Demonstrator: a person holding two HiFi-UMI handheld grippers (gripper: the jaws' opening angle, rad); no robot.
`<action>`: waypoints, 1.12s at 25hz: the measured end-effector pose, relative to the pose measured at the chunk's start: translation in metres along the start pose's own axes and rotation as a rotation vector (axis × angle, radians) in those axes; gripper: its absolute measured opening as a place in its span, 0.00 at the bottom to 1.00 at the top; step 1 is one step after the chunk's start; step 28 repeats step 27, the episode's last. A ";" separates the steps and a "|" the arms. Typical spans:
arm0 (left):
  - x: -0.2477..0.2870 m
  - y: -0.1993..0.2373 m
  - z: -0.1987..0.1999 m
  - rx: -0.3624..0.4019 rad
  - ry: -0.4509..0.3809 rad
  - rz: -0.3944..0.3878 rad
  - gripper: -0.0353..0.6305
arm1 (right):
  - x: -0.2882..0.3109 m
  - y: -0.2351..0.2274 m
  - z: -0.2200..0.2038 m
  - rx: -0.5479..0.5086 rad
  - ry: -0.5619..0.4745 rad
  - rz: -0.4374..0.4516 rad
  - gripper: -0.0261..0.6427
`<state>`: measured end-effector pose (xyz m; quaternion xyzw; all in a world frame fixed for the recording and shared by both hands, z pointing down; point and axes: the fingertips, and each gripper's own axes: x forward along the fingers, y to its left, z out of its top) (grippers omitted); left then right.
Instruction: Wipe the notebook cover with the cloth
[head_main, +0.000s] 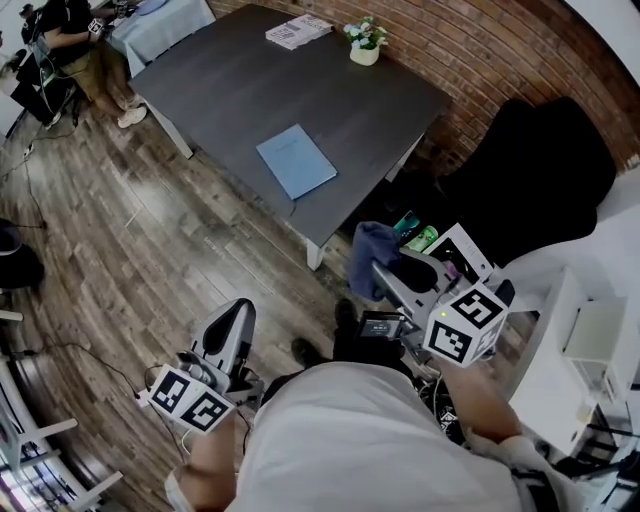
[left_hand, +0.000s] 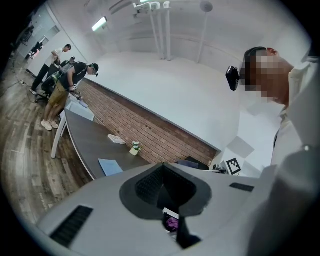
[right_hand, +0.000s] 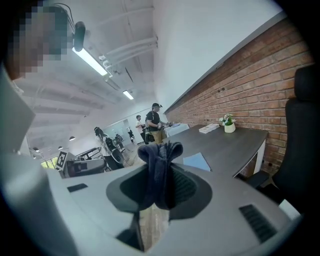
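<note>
A light blue notebook (head_main: 296, 160) lies flat on the dark grey table (head_main: 230, 85), near its front edge; it also shows as the notebook (right_hand: 197, 161) and the notebook (left_hand: 110, 166) in the two gripper views. My right gripper (head_main: 385, 268) is held off the table, above the floor beside the table's corner, shut on a bunched dark blue cloth (head_main: 370, 255). The cloth (right_hand: 159, 172) sticks up between the jaws. My left gripper (head_main: 238, 318) hangs low over the wood floor, shut with nothing in it.
A small white pot with a plant (head_main: 364, 42) and a stack of papers (head_main: 297, 30) sit at the table's far side. A black chair (head_main: 540, 170) stands by the brick wall at right. People (head_main: 75, 45) stand beyond the table's far left end.
</note>
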<state>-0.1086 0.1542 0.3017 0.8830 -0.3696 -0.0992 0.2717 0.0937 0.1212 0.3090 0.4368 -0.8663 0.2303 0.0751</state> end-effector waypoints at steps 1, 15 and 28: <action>-0.001 -0.001 0.003 0.003 -0.003 0.002 0.06 | -0.005 0.001 0.001 0.005 -0.003 0.001 0.20; 0.044 -0.031 0.003 -0.002 -0.031 0.022 0.06 | -0.032 -0.038 0.040 -0.027 -0.040 0.019 0.20; 0.066 -0.046 -0.008 0.017 -0.013 0.034 0.07 | -0.037 -0.064 0.045 -0.028 -0.068 0.013 0.20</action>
